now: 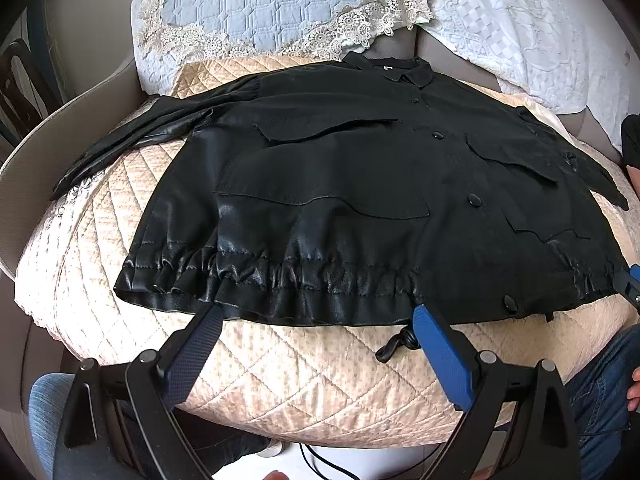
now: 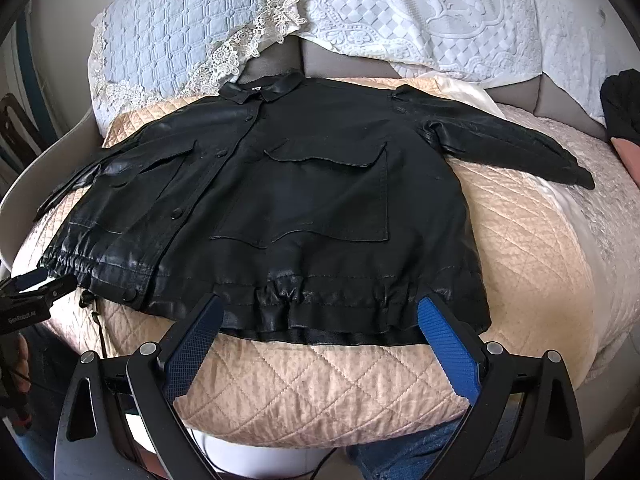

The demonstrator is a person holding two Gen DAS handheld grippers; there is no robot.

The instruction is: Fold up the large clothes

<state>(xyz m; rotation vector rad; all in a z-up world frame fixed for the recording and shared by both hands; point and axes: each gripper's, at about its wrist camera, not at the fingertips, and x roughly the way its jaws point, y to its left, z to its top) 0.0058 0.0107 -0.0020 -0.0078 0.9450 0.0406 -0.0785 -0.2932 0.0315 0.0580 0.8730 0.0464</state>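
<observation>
Plainly, the jacket [image 1: 340, 184] lies front up and buttoned across the quilt [image 1: 280, 380] on a sofa seat, collar [image 2: 260, 88] at twelve o'clock toward the cushions [image 1: 260, 4] and gathered hem [image 1: 280, 280] at six o'clock toward the person. It seems spread flat like this so that the folds can start from a tidy shape: both sleeves run outward, the left sleeve [image 1: 132, 136] toward nine o'clock in the left view, the right sleeve [image 2: 508, 140] toward three o'clock in the right view. The left gripper [image 1: 316, 320] sits at the hem's left half with its fingers [image 1: 440, 356] spread wide and holding nothing, one tip at seven o'clock and the other at five, right at the hem's edge. A drawcord knot [image 1: 396, 344] lies on the quilt just beside the right-hand finger. The right gripper [image 2: 320, 316] is likewise released and empty, its tips bracketing the hem's right half. Each gripper's view catches the other at its edge, so they stand side by side along the hem. I judge folding has not begun: nothing is turned over, and the two grippers look placed to pinch the hem at two points so it can be lifted evenly. The shiny, leather-like cloth may slip, and the ruched hem is thick, so a deep bite would help.
</observation>
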